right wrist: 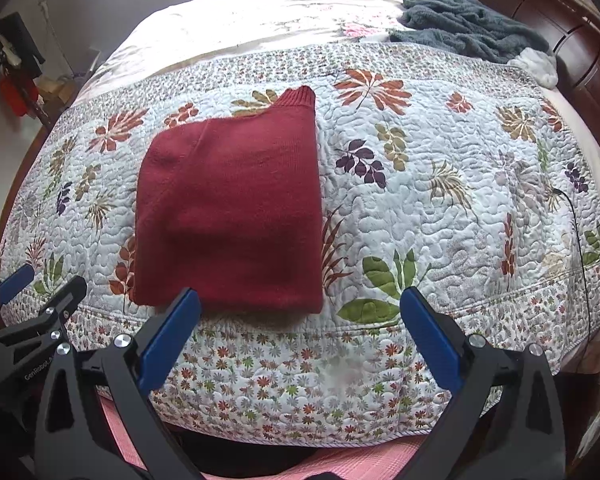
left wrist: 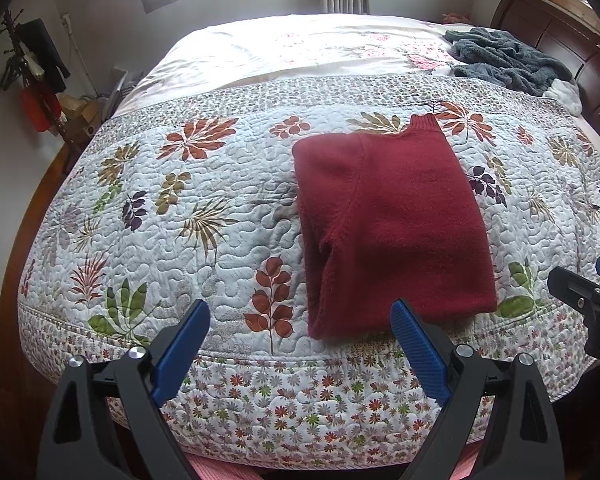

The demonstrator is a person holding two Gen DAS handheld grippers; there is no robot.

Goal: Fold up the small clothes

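A dark red knitted sweater (left wrist: 392, 220) (right wrist: 232, 208) lies folded into a rectangle on the leaf-patterned quilt (left wrist: 172, 232) (right wrist: 440, 200), its ribbed collar pointing to the far side. My left gripper (left wrist: 300, 312) is open at the bed's near edge, level with the sweater's near left corner and holding nothing. My right gripper (right wrist: 300, 300) is also open and empty, just short of the sweater's near right corner. Each gripper shows at the edge of the other's view: the right gripper (left wrist: 588, 292) and the left gripper (right wrist: 40, 292).
A grey fleece blanket (left wrist: 508, 60) (right wrist: 468, 28) and a white cloth (right wrist: 536, 64) lie at the far right by the dark wooden headboard (right wrist: 540, 8). A coat stand with clothes (left wrist: 36, 76) is at the left wall. A thin black cable (right wrist: 580, 240) runs over the quilt's right side.
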